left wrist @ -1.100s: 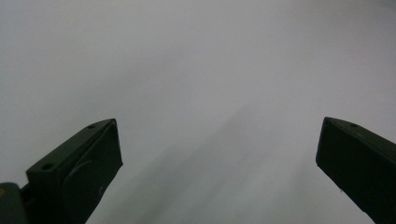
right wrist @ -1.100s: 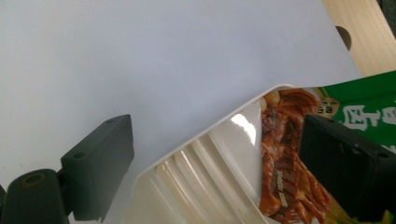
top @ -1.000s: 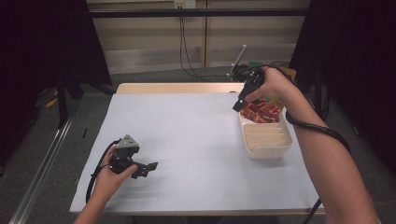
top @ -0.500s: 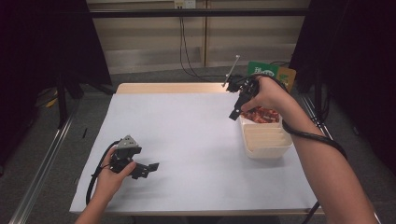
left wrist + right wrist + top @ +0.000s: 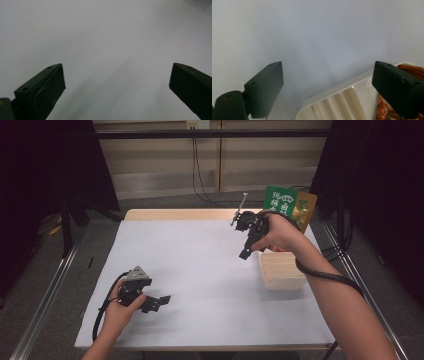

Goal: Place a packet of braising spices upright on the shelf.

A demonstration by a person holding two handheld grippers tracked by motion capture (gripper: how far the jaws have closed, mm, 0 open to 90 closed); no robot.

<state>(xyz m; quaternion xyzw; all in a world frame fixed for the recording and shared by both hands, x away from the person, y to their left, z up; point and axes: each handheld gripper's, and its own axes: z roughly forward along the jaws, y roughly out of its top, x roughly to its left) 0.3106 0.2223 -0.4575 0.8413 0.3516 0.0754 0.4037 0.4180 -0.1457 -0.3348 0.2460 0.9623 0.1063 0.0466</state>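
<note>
I have the right claw in the upper right of the high view, held in the air above the desk, a flat surface covered with a white sheet. It is released: in the right gripper view its two black jaws stand wide apart with nothing between them. The hand that carries it is over the far end of the cream plastic tray with a ribbed bottom, and the claw tip points down to the white surface just beside the left rim of this tray. In the right gripper view the tray is in the lower right of the frame, its rounded corner between the two jaws, and some reddish-brown food lies inside it behind the right jaw; what food it is I cannot tell.

Behind the hand, near the far right edge of the desk, a green printed packet stands upright with an orange-brown packet just beside it.

The left claw is in the lower left of the high view, low over the desk near its front edge, well apart from the tray. It is released too: the left gripper view shows its jaws spread wide over the bare white sheet and they grasp nothing. A grey three-cornered plate sits on top of it, and a black cable runs in a loop from it along the person's left wrist.
</note>
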